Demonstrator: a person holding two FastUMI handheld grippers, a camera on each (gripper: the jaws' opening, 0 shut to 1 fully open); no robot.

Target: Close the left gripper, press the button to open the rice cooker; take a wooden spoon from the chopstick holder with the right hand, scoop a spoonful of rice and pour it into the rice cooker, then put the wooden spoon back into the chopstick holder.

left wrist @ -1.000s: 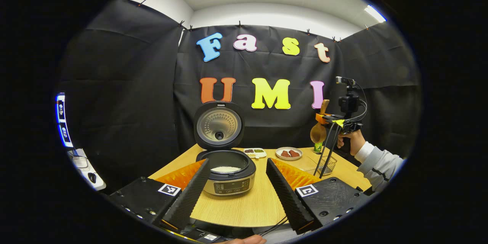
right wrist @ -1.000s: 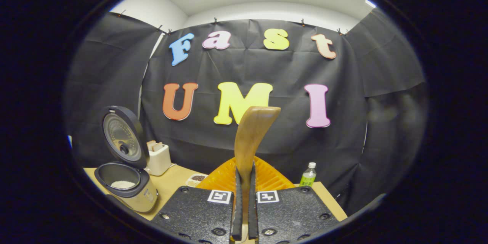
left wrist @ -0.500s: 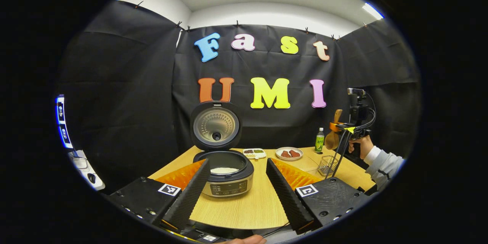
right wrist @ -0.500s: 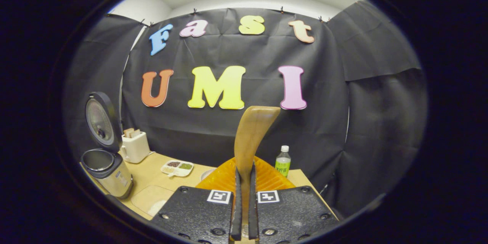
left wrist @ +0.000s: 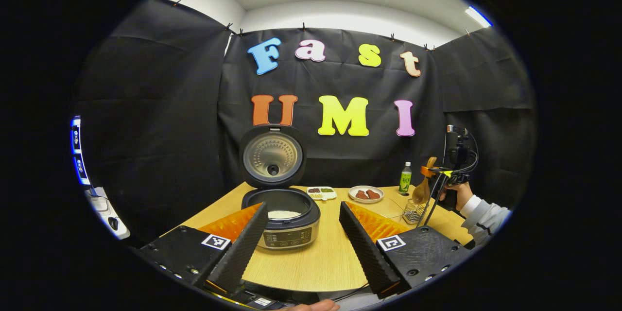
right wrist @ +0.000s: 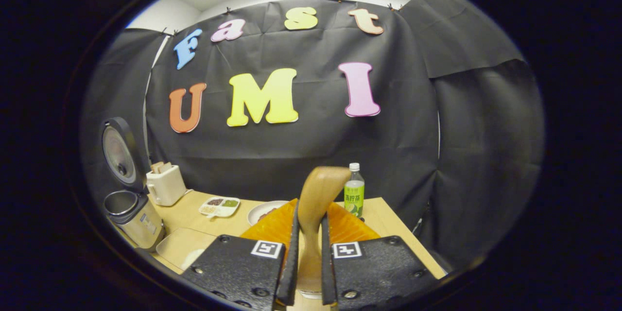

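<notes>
Rice cooker (left wrist: pixel 282 218) lid up, rice inside: press + pour look done. Right gripper (right wrist: pixel 306 272) w/ wooden spoon (right wrist: pixel 315 204) between fingers, over chopstick holder (left wrist: pixel 414 211) at 3 o'clock; can't tell if pinching. Left gripper (left wrist: pixel 303 238) spread, idle.

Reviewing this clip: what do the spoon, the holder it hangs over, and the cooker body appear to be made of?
Wooden spoon: wood by its look, smooth tan with faint grain. Chopstick holder: apparently thin metal wire mesh, since the table shows through it. Rice cooker: brushed, silvery metal-look band on the body with a dark, probably plastic rim; the raised lid's inner plate is shiny and dimpled, likely metal.
</notes>
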